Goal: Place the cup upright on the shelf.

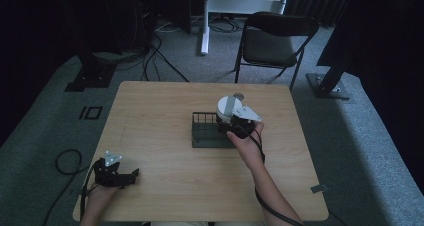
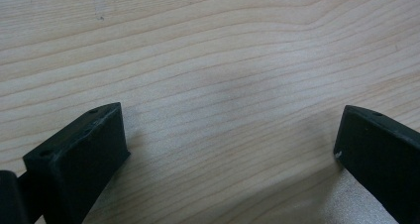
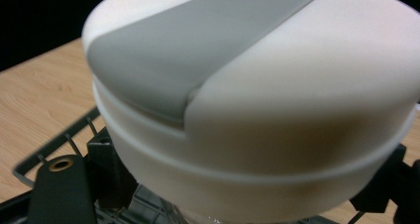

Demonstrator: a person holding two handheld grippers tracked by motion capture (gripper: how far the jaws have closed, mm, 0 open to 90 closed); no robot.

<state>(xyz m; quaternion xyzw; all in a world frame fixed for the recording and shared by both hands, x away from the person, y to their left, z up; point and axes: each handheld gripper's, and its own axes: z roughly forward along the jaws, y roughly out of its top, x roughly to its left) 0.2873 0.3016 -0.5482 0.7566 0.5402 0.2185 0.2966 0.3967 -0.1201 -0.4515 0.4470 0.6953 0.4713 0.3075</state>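
A round white container with a grey band across its lid (image 1: 227, 107) hangs over the right end of a black wire rack (image 1: 204, 136) at the table's middle. My right gripper (image 1: 236, 124) is shut on it from the near side. In the right gripper view the white lid (image 3: 277, 85) looms close and tilted, with the rack's wire rim (image 3: 49, 152) beneath it and one black finger (image 3: 59, 189) at its lower left. Near the table's front left corner my left gripper (image 1: 131, 175) rests open; in its own view the left gripper (image 2: 230, 135) has bare wood between its fingers.
The wooden table (image 1: 160, 111) stands on grey carpet. A black folding chair (image 1: 275, 41) stands beyond its far edge, with a white stand leg (image 1: 205, 21) beside it. Cables (image 1: 67, 161) lie on the floor at the left.
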